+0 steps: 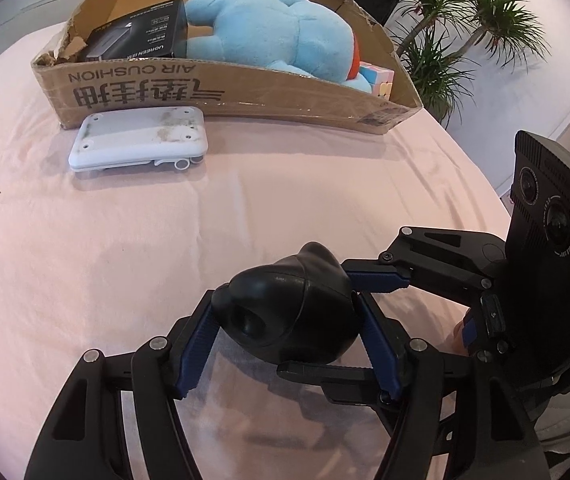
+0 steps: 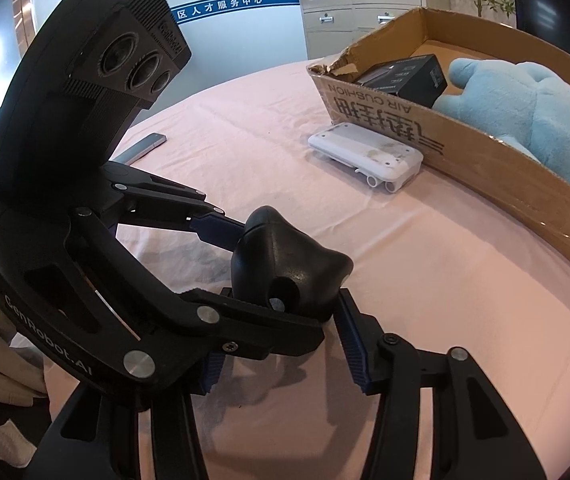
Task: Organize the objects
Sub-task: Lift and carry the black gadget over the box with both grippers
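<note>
Black rounded gadget (image 1: 285,312) sits on the desk (image 1: 85,240) near the cardboard box (image 1: 245,92), gripped by left tongs (image 1: 285,344) and right tongs (image 2: 285,336); inside the box lie a blue plush toy (image 1: 269,28), black carton (image 1: 141,32) and pastel cube (image 1: 381,78).

Cardboard box (image 1: 221,92) at far side of counter (image 1: 85,260). Inside it: packaged carton (image 1: 141,34) at left, plush toy (image 1: 269,28) to its right. Flat device (image 1: 141,138) on counter, just before box front wall. Rounded object (image 1: 285,316) nearer, before device, to its right.
</note>
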A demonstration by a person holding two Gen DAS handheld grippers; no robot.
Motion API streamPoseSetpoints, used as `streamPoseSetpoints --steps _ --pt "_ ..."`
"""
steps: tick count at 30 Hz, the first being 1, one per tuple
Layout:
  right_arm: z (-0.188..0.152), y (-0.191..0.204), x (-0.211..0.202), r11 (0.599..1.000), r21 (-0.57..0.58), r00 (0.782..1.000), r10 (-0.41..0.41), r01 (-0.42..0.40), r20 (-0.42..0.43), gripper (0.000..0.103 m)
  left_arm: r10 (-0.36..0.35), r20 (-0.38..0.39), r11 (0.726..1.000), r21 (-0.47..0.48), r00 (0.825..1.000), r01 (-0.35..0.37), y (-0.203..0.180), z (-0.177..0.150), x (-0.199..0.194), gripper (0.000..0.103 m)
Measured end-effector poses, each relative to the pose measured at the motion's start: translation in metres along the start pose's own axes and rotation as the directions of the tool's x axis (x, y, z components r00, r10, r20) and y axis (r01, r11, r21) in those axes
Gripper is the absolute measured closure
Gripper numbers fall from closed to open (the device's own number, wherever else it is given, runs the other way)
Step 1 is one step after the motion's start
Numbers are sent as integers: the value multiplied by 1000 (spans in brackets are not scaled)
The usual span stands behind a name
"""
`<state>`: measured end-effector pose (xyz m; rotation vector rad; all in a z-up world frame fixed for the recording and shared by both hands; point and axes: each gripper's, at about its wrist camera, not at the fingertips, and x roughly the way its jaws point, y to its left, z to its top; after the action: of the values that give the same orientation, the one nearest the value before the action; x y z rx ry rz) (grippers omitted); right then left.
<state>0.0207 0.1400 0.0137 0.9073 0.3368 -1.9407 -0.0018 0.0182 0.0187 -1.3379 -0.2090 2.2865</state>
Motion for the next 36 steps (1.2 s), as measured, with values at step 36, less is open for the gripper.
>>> streamPoseSetpoints --steps 36 --pt "22 -16 -35 993 38 989 -116 113 90 56 18 71 993 113 997 -26 -29 47 -11 36"
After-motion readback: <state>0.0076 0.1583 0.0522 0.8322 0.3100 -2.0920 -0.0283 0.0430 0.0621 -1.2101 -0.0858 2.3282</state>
